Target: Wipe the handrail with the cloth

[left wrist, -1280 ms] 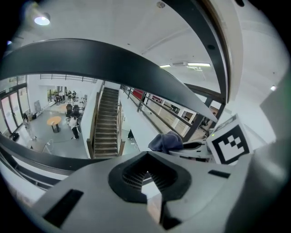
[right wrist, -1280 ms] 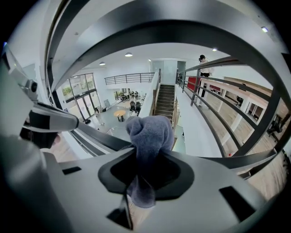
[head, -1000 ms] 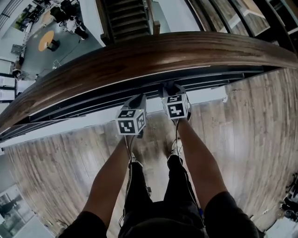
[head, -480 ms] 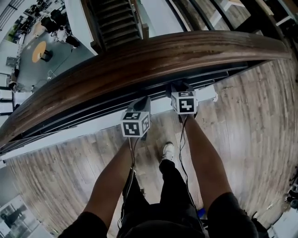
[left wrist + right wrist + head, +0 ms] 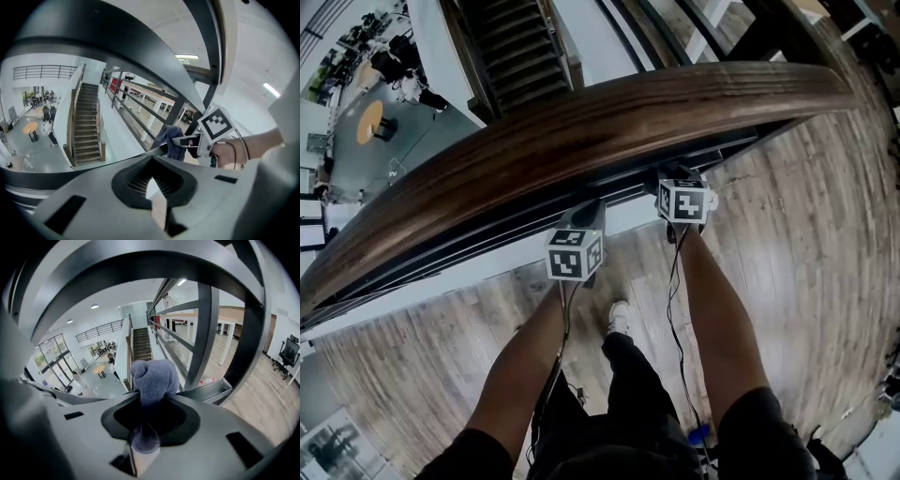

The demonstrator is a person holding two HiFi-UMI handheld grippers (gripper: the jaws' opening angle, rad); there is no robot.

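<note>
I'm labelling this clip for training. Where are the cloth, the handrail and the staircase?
cloth (image 5: 154,378), right gripper view, on the bunched blue fabric.
handrail (image 5: 581,122), head view, on its wooden top.
staircase (image 5: 511,42), head view, on the steps beyond the rail.

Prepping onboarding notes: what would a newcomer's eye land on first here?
First, the broad, curved wooden handrail sweeping across the head view, with a staircase and a lower floor beyond it. Next, the blue-grey cloth bunched in the right tongs, sticking out toward the dark railing bars. The left tongs are shut and empty, just below the rail.
</note>
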